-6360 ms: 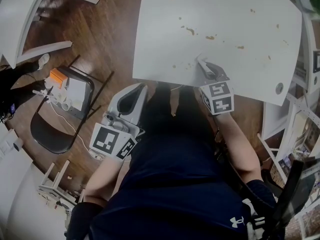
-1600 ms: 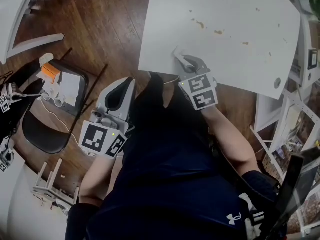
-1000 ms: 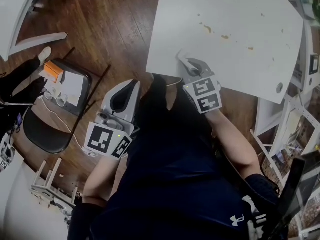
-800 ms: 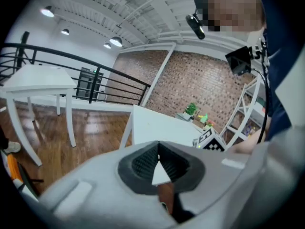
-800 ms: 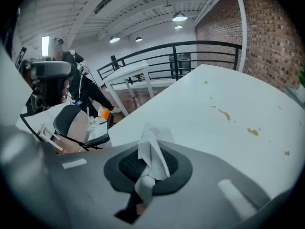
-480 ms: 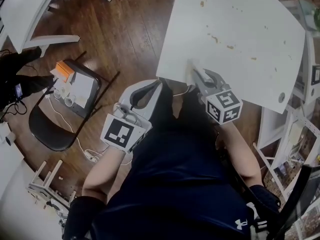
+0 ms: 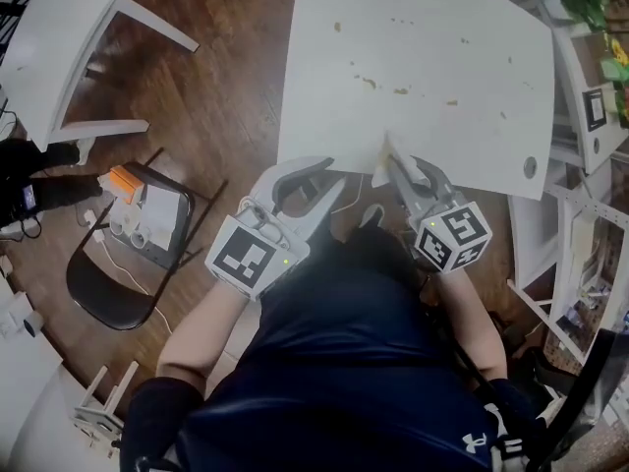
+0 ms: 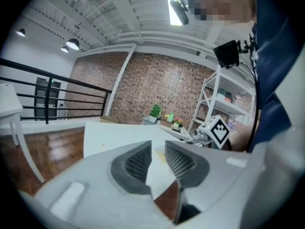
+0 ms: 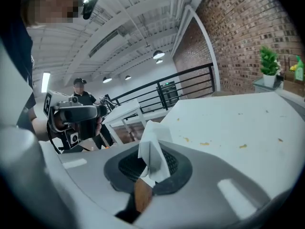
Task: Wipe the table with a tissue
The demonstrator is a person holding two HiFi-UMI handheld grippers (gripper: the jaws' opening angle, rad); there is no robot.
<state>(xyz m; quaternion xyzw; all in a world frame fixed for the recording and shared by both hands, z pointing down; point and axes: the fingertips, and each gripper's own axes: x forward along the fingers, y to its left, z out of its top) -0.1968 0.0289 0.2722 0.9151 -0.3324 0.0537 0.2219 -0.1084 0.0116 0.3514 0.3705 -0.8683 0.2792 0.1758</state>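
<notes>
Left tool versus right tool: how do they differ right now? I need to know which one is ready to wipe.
The left tool has its jaws apart with nothing between them. The right tool is shut on a white tissue. In the head view, the right tool's tip reaches the near edge of the table, while the left tool sits mostly over the wooden floor. Both point toward the table.

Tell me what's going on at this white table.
A person holds a gripper in each hand. The right gripper is shut on a folded white tissue at the near edge of the table. The left gripper is open and empty, beside that edge. Brown spots lie farther across the top.
</notes>
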